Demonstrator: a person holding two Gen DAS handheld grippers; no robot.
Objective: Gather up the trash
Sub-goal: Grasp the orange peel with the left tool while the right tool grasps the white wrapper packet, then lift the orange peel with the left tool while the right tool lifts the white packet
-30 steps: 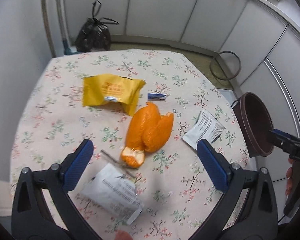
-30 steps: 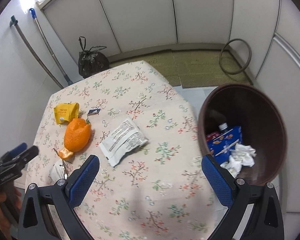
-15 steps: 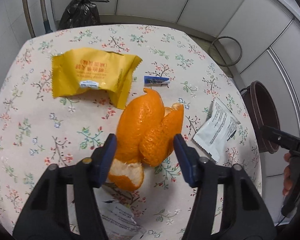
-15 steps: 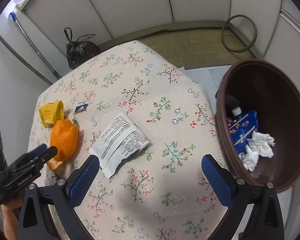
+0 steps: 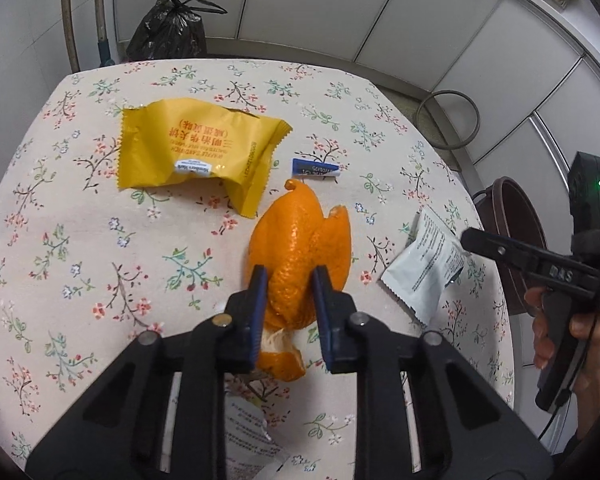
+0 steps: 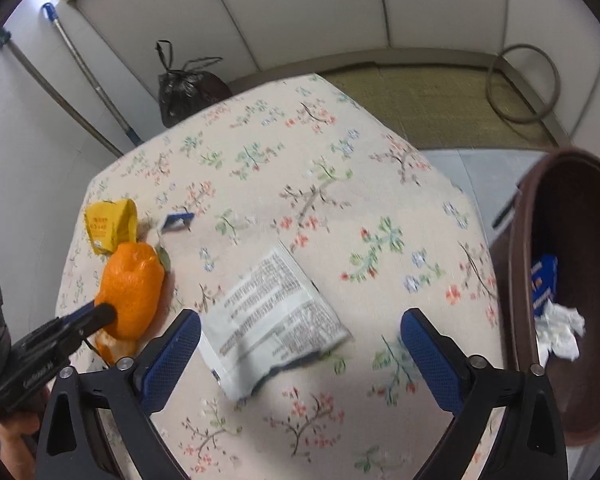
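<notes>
My left gripper is shut on the orange peel, which rests on the floral tablecloth; it also shows in the right wrist view. My right gripper is open and empty, just above the white printed packet, also seen in the left wrist view. A yellow snack wrapper and a small blue wrapper strip lie beyond the peel. A brown trash bin stands off the table's right edge and holds a blue carton and crumpled tissue.
Another white paper packet lies under my left gripper near the table's front edge. A tied black garbage bag and mop handles stand on the floor behind the table. A hose ring lies on the mat.
My left gripper moved down onto the orange peel and closed on it. My right gripper moved closer to the white packet, staying open.
</notes>
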